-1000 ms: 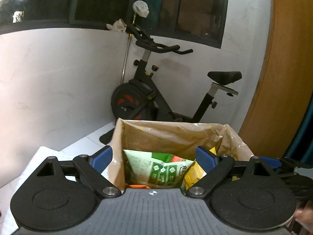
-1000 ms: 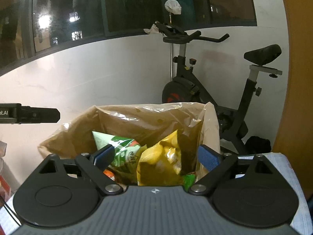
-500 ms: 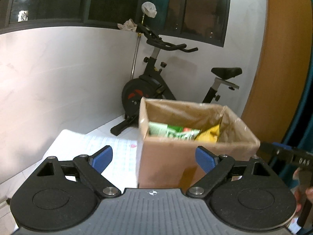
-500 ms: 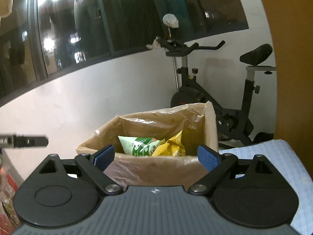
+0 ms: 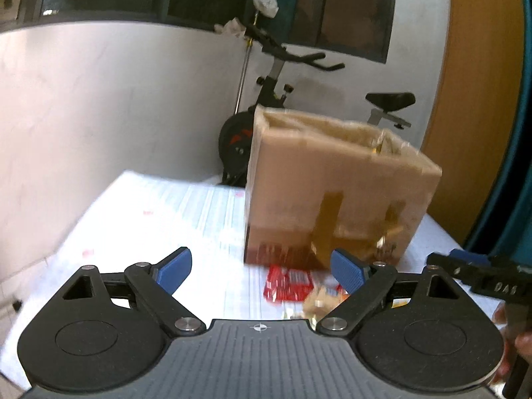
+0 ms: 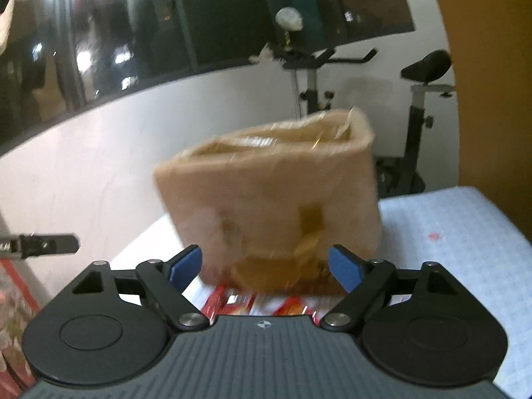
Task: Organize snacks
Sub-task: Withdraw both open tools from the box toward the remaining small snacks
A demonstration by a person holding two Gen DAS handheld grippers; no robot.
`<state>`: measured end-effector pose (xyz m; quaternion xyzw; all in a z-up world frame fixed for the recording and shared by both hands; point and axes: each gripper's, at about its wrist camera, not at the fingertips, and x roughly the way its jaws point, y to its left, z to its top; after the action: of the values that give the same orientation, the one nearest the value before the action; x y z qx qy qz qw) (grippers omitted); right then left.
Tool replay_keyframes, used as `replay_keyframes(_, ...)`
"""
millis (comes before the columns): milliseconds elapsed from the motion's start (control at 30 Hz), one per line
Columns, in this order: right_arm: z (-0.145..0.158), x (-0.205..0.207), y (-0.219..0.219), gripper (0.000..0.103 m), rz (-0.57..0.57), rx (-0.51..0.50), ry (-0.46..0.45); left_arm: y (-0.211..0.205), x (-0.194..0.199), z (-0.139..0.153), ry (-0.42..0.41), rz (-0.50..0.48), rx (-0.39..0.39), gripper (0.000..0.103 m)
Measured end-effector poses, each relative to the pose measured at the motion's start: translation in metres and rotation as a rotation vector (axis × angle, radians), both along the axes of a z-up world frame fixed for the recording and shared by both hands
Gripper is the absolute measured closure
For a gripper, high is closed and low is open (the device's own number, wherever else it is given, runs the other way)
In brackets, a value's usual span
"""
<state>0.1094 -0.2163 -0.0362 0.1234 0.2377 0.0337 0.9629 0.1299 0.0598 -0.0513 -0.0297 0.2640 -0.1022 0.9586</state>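
A brown cardboard box (image 5: 335,193) lined with a plastic bag stands on the white table (image 5: 159,219); it also shows in the right wrist view (image 6: 276,206). Red snack packets (image 5: 286,282) lie on the table in front of the box, also in the right wrist view (image 6: 239,301). My left gripper (image 5: 262,271) is open and empty, low before the box. My right gripper (image 6: 266,267) is open and empty, close to the box's front. The right gripper shows at the left view's right edge (image 5: 478,276). The box's contents are hidden and blurred.
An exercise bike (image 5: 266,106) stands behind the table by the white wall. A wooden panel (image 5: 478,99) is at the right. A red packet (image 6: 13,302) shows at the right view's left edge. The left gripper's tip (image 6: 43,244) pokes in there.
Both grippers have drawn back and down from over the box. The snack bags inside have dropped out of sight, and red packets on the table have come into view.
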Motion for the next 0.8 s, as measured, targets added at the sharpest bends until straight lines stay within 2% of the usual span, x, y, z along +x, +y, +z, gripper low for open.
replay_keyframes(100, -0.022, -0.006, 0.016, 0.026, 0.041, -0.001, 0.057, -0.001, -0.011, -0.021, 0.035, 0.016, -0.007, 0.012)
replay_keyframes(267, -0.049, -0.01, 0.036, 0.031, 0.108, -0.033, 0.131, -0.013, -0.019, -0.039, 0.051, 0.002, 0.052, 0.012)
replay_keyframes(467, -0.062, -0.008, 0.033, 0.035, 0.085, -0.063, 0.189, -0.019, -0.016, -0.054, 0.078, -0.025, 0.06, 0.012)
replay_keyframes(533, -0.069, -0.005, 0.027, 0.046, 0.077, -0.064, 0.222, -0.019, -0.016, -0.058, 0.09, -0.02, 0.058, 0.012)
replay_keyframes(600, -0.077, -0.004, 0.025, 0.051, 0.078, -0.056, 0.269, -0.02, -0.016, -0.063, 0.104, -0.006, 0.069, 0.012)
replay_keyframes(800, -0.09, -0.001, 0.021, 0.05, 0.084, -0.012, 0.343, -0.016, -0.012, -0.072, 0.155, 0.01, 0.063, 0.013)
